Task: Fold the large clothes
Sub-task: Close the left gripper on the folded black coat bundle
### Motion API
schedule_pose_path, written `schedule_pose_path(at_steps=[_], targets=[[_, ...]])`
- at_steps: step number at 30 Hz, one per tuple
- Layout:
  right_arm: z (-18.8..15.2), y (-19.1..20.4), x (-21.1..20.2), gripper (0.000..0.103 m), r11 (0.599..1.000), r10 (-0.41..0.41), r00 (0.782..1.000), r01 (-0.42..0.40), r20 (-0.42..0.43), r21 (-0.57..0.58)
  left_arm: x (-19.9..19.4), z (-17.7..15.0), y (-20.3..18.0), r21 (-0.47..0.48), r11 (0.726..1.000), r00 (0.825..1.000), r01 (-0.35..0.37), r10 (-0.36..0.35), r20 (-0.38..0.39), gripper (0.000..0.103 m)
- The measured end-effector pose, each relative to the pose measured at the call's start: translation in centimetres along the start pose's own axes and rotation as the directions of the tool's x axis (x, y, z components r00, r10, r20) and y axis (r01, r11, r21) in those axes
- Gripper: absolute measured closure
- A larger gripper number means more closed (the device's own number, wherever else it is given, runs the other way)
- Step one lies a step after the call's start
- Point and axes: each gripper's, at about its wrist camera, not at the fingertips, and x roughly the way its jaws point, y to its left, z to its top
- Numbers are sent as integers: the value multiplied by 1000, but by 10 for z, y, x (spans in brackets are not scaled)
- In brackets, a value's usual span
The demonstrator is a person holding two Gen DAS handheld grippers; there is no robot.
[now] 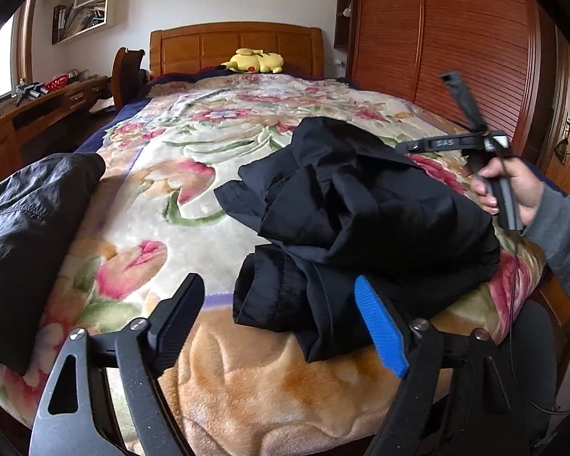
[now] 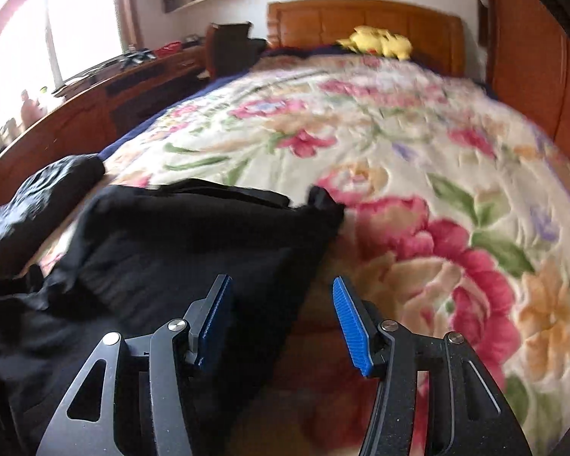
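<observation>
The jaws of the left gripper are standing wide, holding nothing; the jacket is lying just ahead on the blanket. The right gripper is gaping too, jacket at its left.

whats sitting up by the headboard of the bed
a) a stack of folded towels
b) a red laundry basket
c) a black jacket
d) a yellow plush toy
d: a yellow plush toy lies against the wooden headboard at the far end of the floral blanket, while the crumpled black garment sits at the near end.
</observation>
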Motion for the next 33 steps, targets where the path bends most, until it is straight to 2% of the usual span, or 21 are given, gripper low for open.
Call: schedule_pose_path(at_steps=[5,11,15,22,30,31,33], targets=[[10,-13,20,37,996,35,999,-35,6,85,3,-4,-3,7,1000,1000,15,-15,-18,38],[15,-12,43,30,994,40,999,-40,-4,101,3,-9,-8,11,999,999,31,-31,-34,50],[16,-9,50,28,995,37,999,-35,-18,92,1,-13,-14,8,998,998,64,-64,-21,63],[22,-8,53,20,996,17,999,-13,-47,86,9,-19,-17,-4,997,995,83,-83,-55,66],[25,-7,68,20,990,100,992,-92,-72,108,11,-23,-21,-17,996,993,89,-90,-77,66],[25,-6,71,20,990,105,991,-97,-80,107,11,-23,-22,-16,995,992,95,-96,-77,67],[24,-6,76,25,987,125,988,-114,-94,112,12,-23,-25,-16,993,990,119,-119,-80,75]])
